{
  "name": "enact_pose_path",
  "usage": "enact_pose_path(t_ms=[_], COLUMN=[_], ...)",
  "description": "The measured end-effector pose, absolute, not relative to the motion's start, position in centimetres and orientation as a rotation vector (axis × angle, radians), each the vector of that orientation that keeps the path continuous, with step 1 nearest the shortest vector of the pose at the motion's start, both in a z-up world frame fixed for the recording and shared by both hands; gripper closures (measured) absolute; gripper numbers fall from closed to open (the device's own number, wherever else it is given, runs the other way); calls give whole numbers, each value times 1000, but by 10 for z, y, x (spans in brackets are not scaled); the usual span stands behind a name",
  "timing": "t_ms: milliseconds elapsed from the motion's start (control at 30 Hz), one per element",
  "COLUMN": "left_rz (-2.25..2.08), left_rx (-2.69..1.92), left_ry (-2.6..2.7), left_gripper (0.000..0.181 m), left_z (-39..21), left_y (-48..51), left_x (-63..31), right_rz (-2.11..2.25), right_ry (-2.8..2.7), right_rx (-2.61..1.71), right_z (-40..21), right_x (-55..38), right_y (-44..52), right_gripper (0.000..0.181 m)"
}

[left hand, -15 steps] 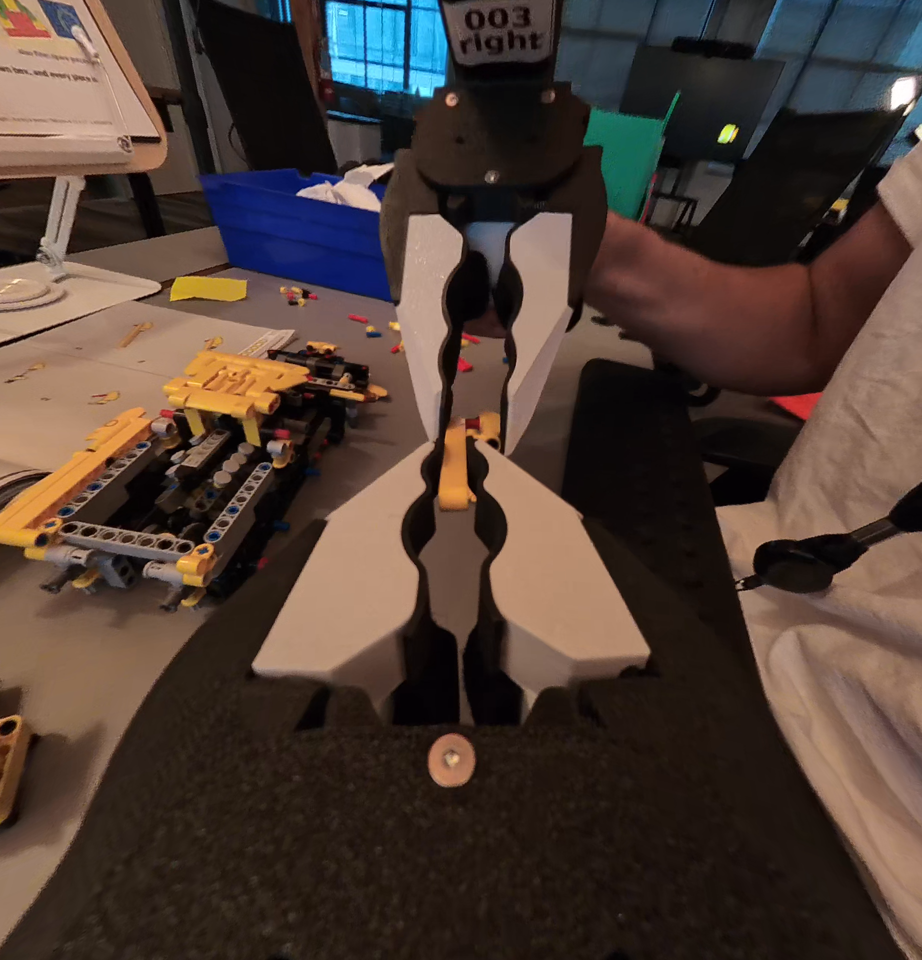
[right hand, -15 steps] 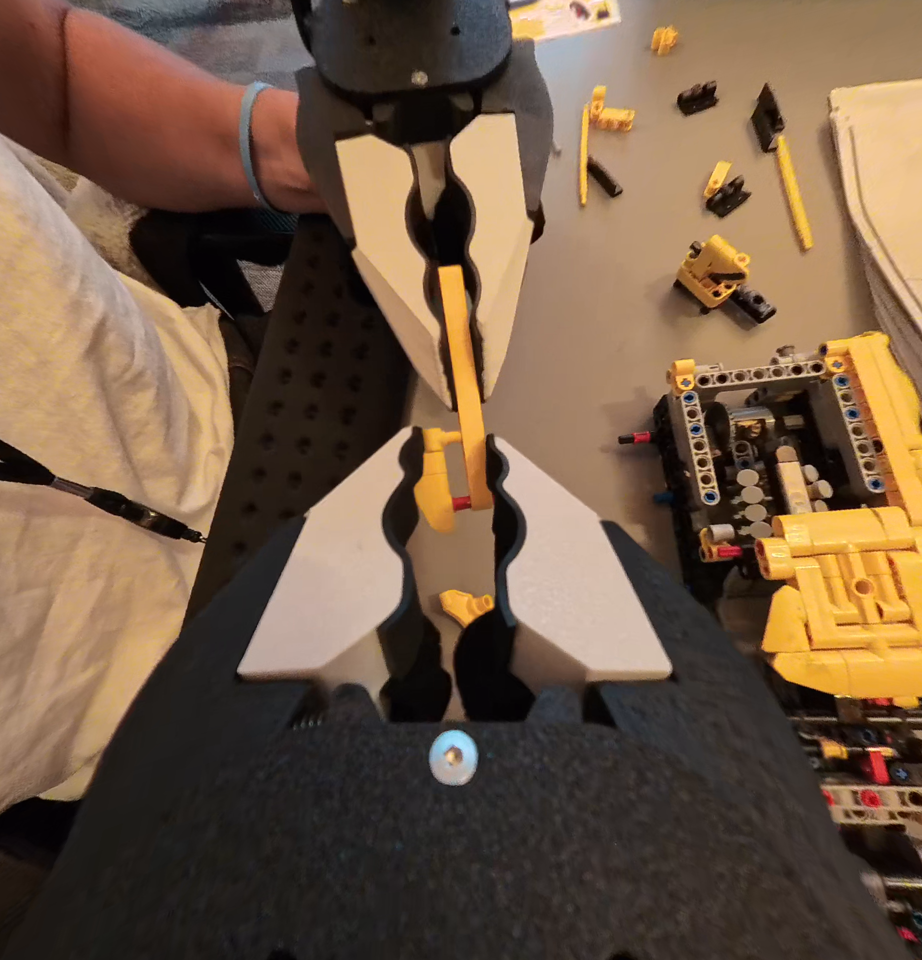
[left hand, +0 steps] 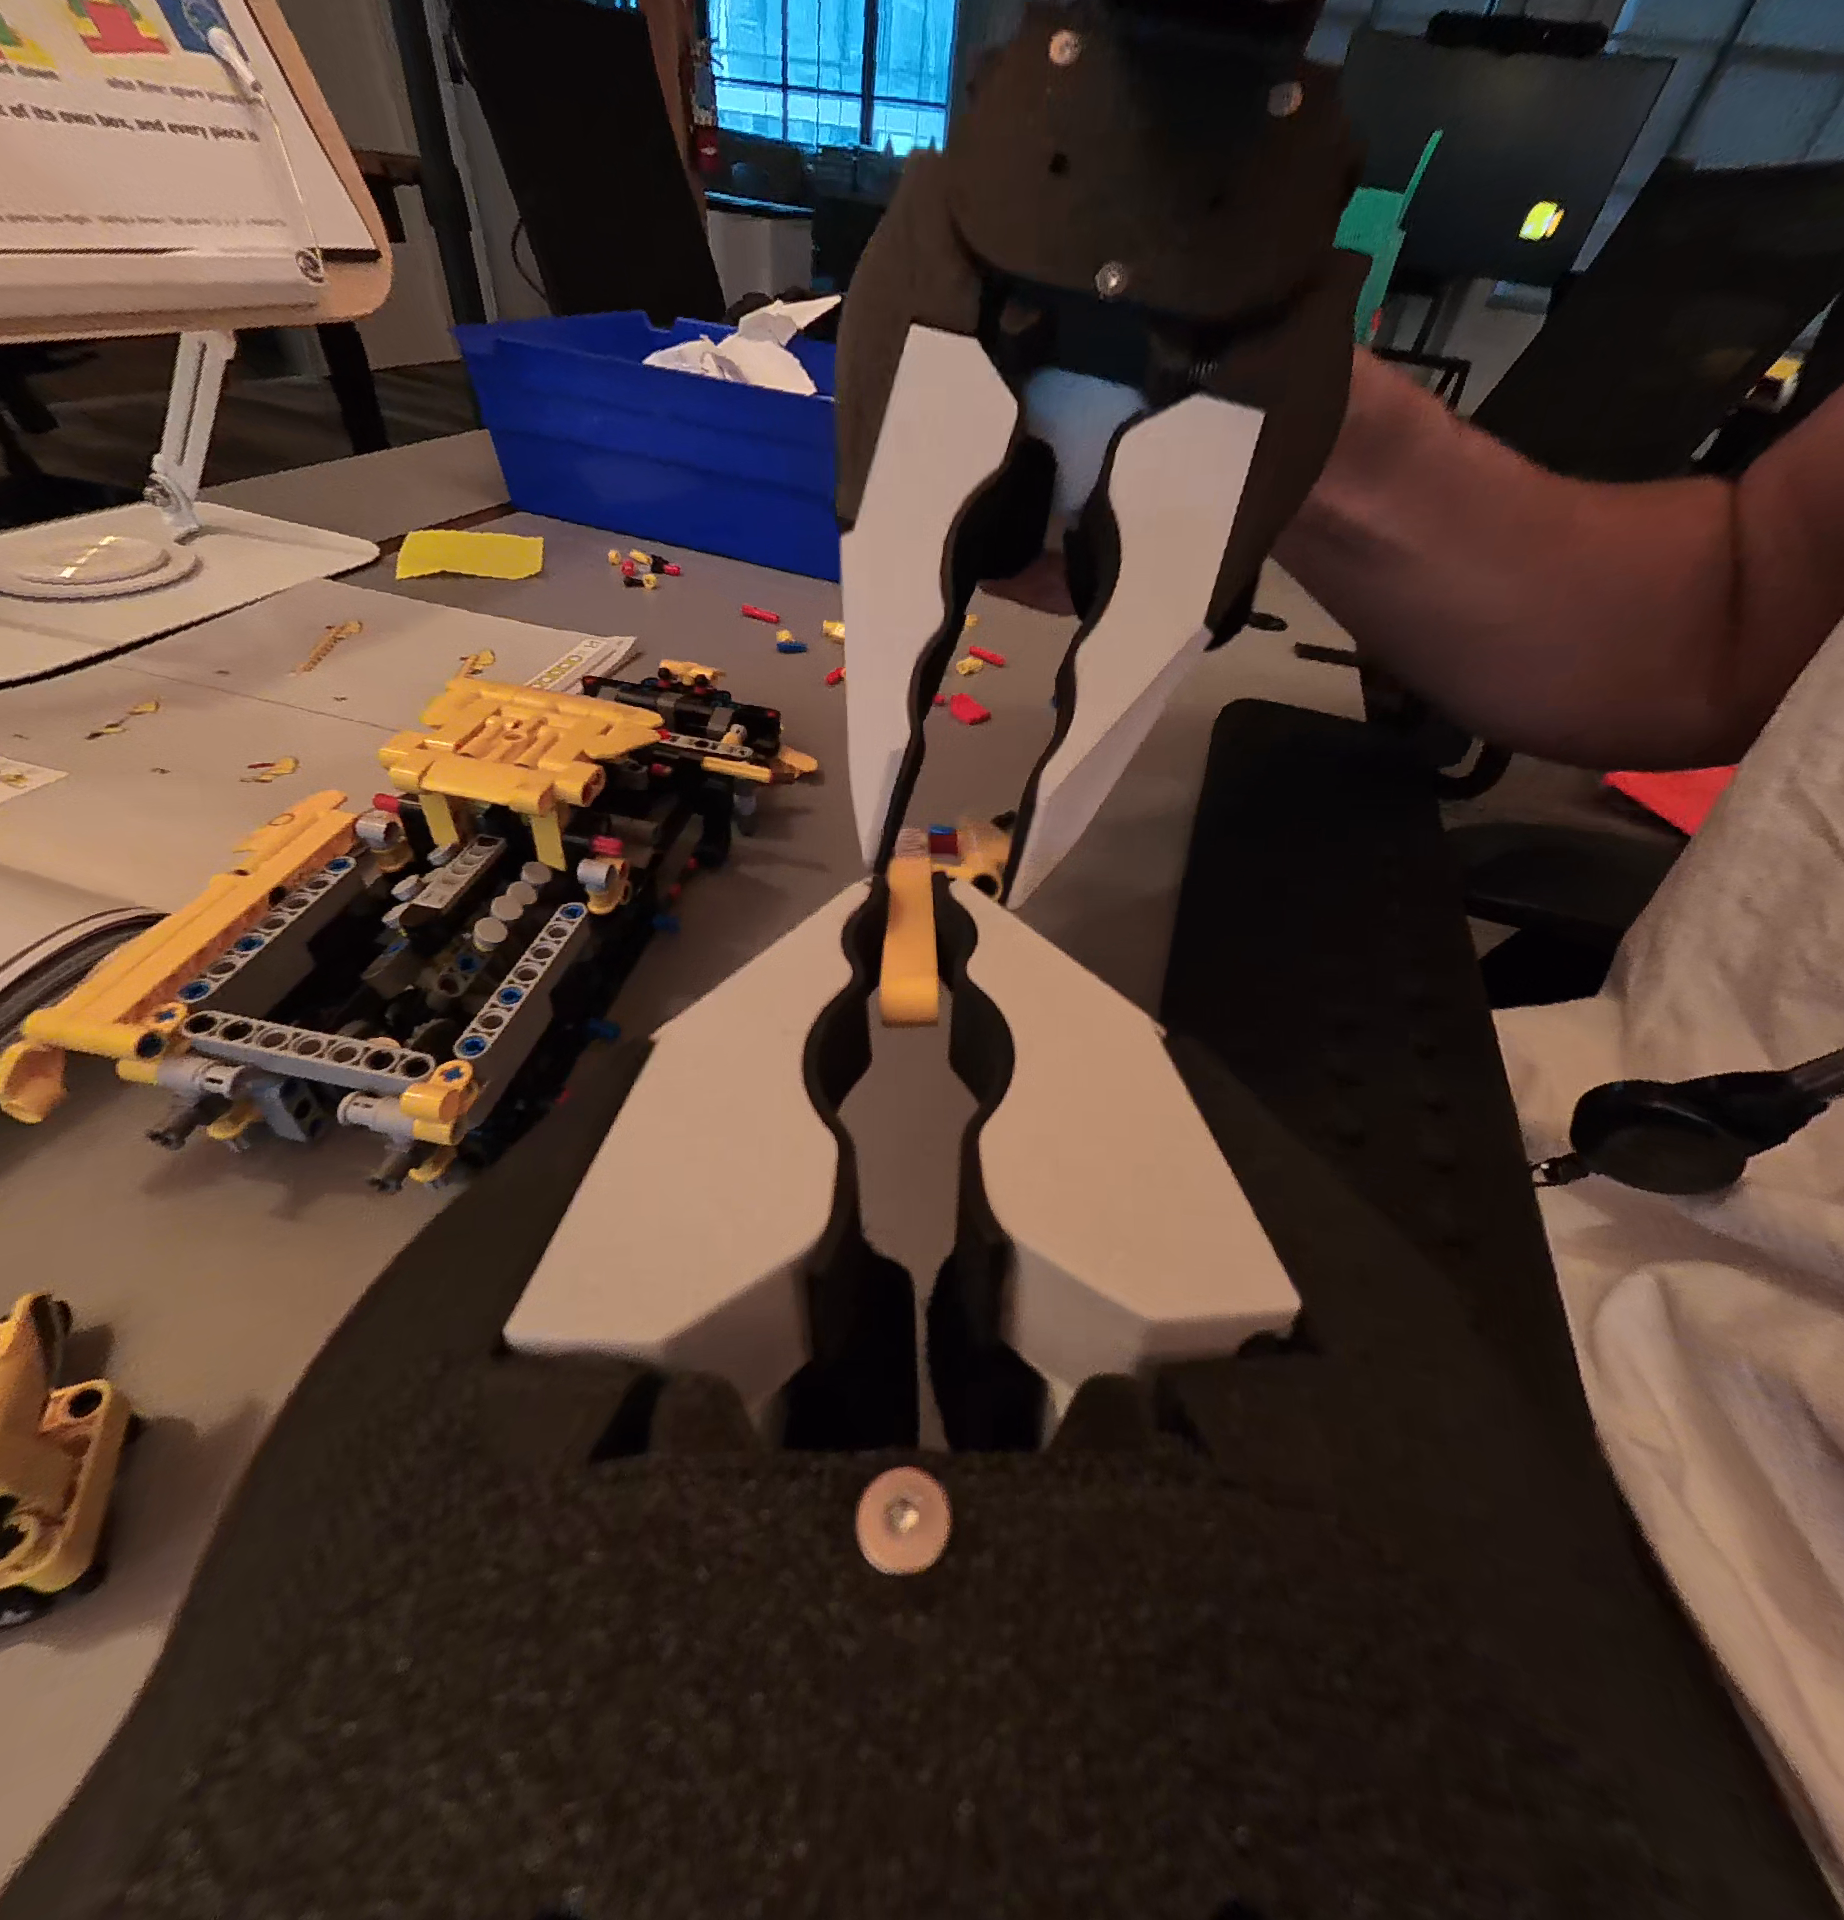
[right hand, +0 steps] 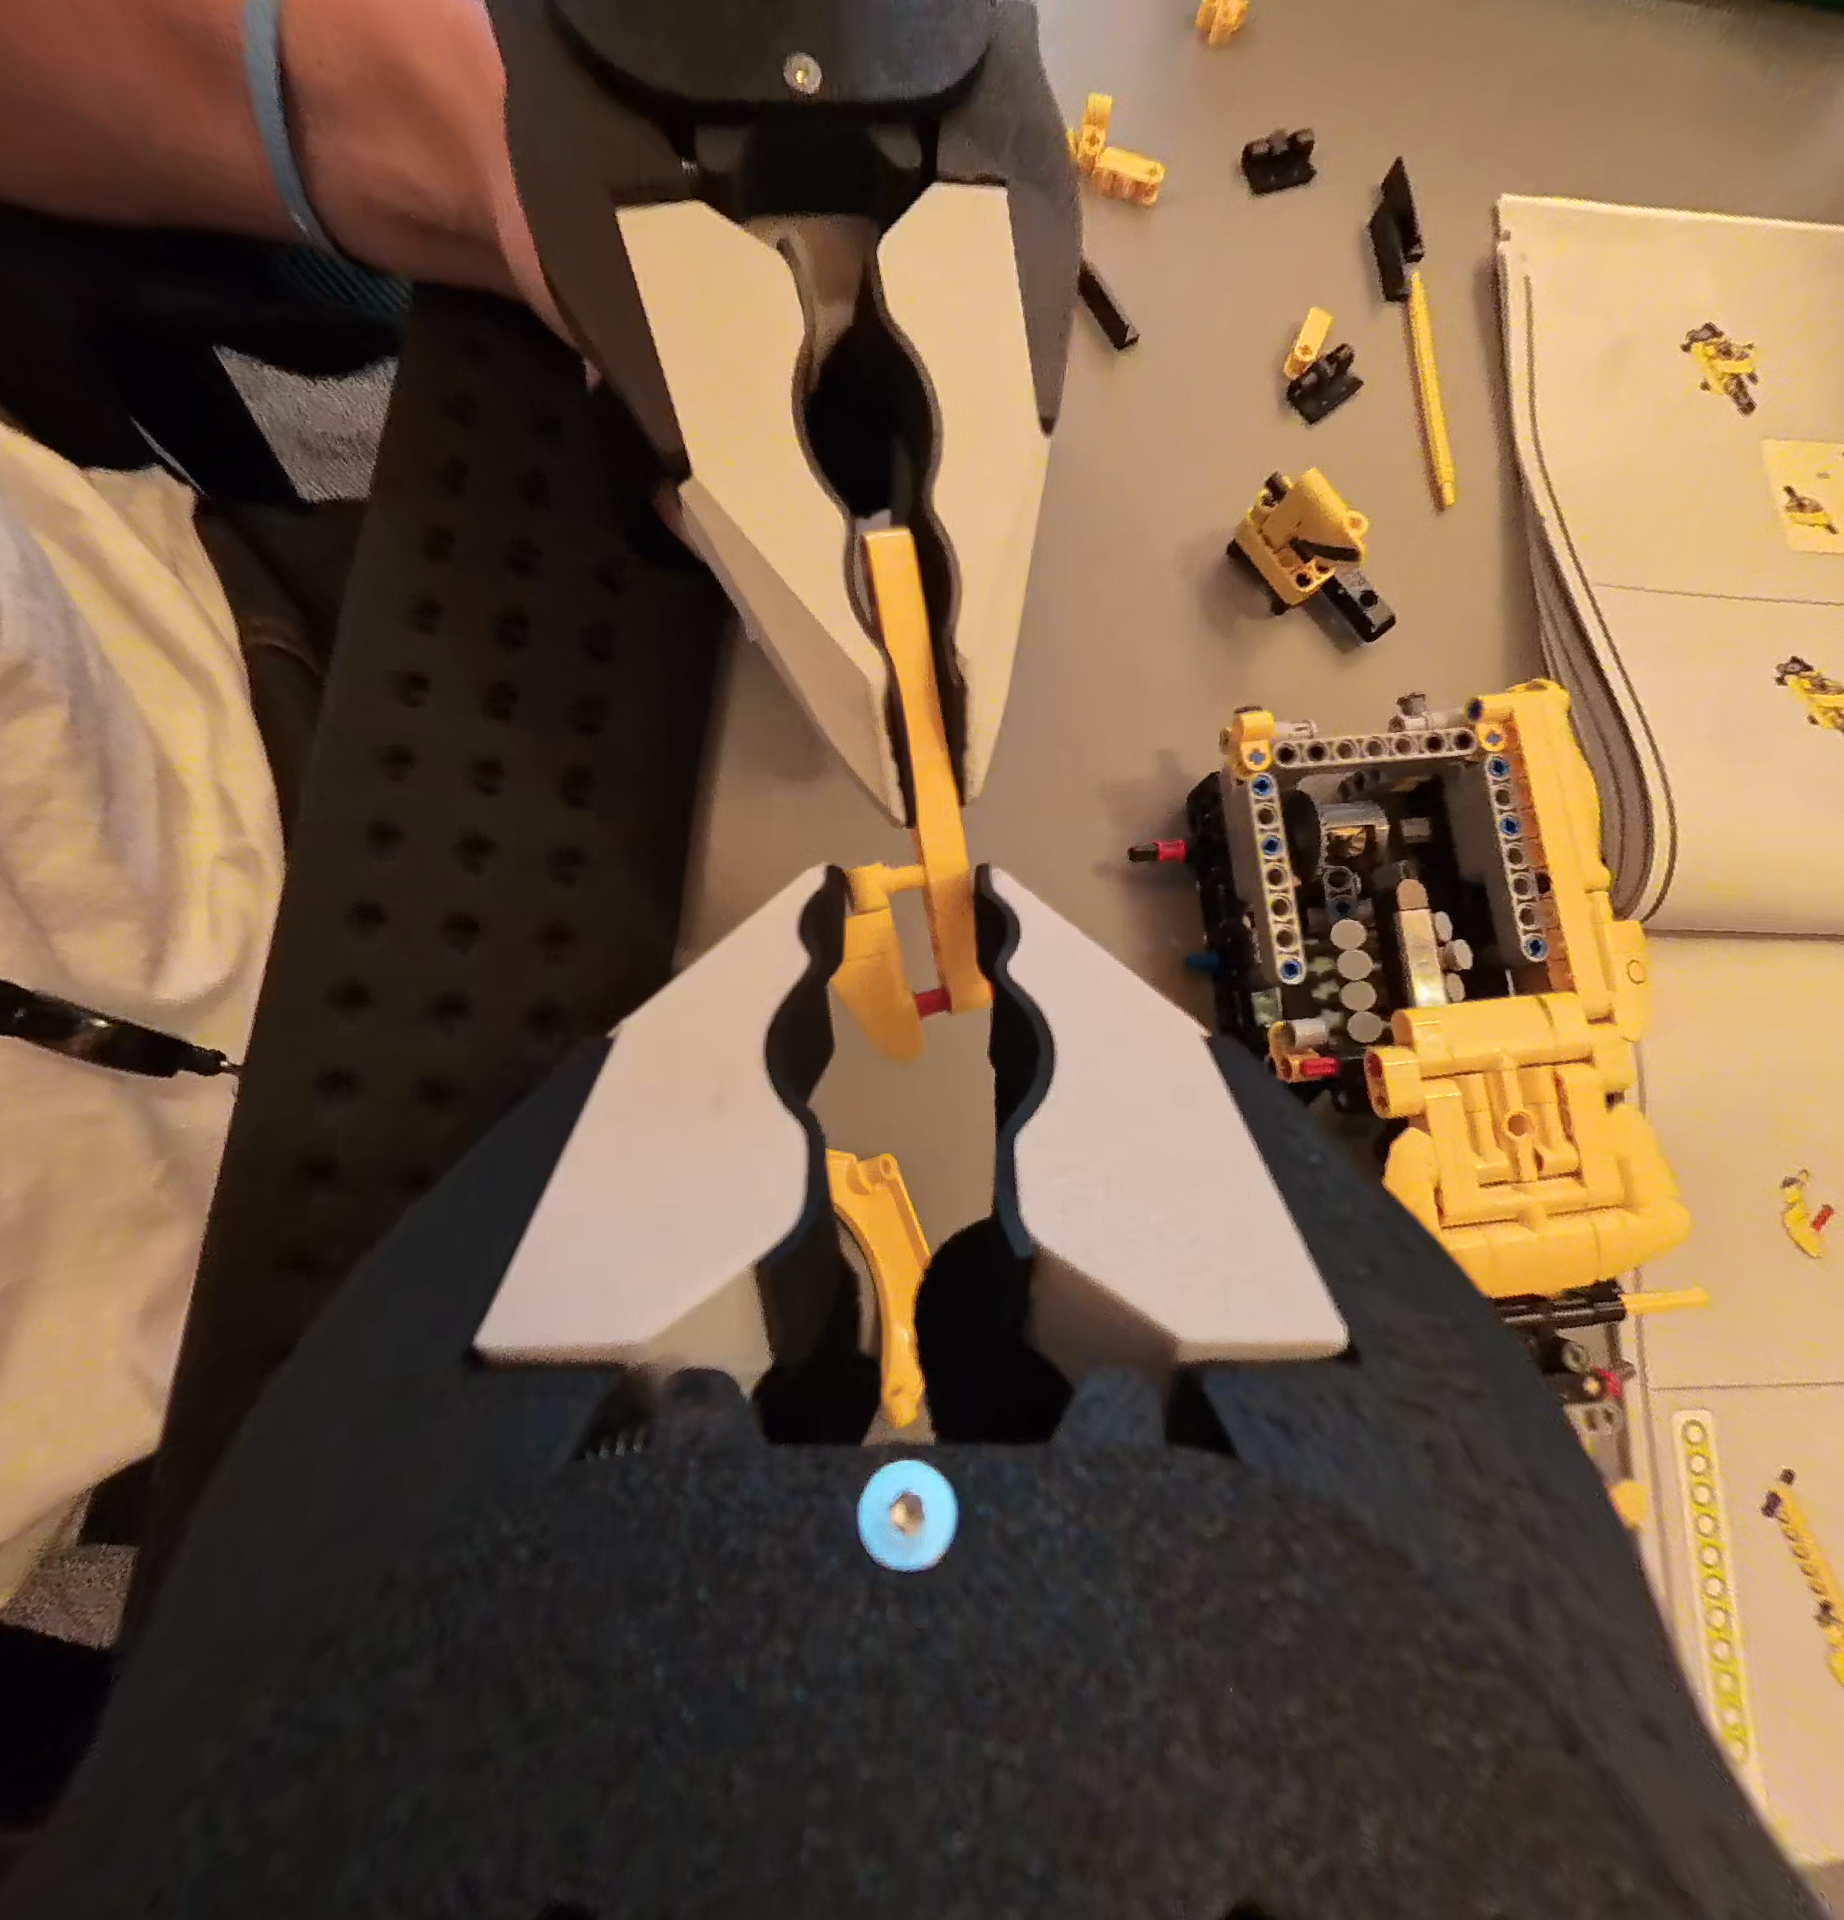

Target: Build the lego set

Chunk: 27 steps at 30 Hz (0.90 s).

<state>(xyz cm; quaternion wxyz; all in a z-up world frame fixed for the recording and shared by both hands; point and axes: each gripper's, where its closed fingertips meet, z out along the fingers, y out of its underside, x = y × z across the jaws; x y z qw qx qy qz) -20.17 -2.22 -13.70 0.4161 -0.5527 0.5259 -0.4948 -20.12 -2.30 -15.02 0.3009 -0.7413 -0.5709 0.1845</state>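
My left gripper [left hand: 913, 894] is shut on a long yellow beam [left hand: 907, 966], held by one end above the grey table. In the right wrist view the left gripper [right hand: 933, 810] comes in from the top and the beam [right hand: 913, 665] sticks out toward me. A small yellow curved panel [right hand: 876, 977] hangs on the beam's free end by a red pin. My right gripper [right hand: 907, 883] is closed across the panel and the beam end. In the left wrist view the right gripper [left hand: 944, 873] comes in from the top. The partly built yellow and black vehicle [right hand: 1469, 1039] lies to the side.
A black perforated mat [right hand: 461, 727] lies by the person's lap. Another curved yellow piece [right hand: 876, 1236] lies on the table under my right gripper. Loose parts [right hand: 1302, 540], an open instruction booklet [right hand: 1728, 623], a blue bin [left hand: 637, 436] and a small yellow sub-assembly [left hand: 35, 1455] surround the work area. Less than 4 cm separates the two grippers' tips.
The two grippers have moved closer together, so each looks larger in the other's view. Both keep hold of the beam and panel.
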Motion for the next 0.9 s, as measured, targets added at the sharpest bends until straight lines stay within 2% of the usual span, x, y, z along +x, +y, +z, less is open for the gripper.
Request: enact_pose_path(t_ms=[467, 667, 900], left_rz=[-1153, -889, -1042], left_rx=[-1311, -1262, -1338], left_ry=[1385, 1517, 1409], left_gripper=[173, 173, 173], left_z=[-137, -156, -146], left_y=[-31, -32, -24], left_x=[-200, -197, -199], right_rz=[466, 453, 527], right_ry=[-1589, -1602, -1473], right_rx=[-1896, -1952, -1947], right_z=[-150, -171, -158], right_x=[-199, -196, -196], right_y=[-33, -32, -24], right_gripper=[159, 159, 153])
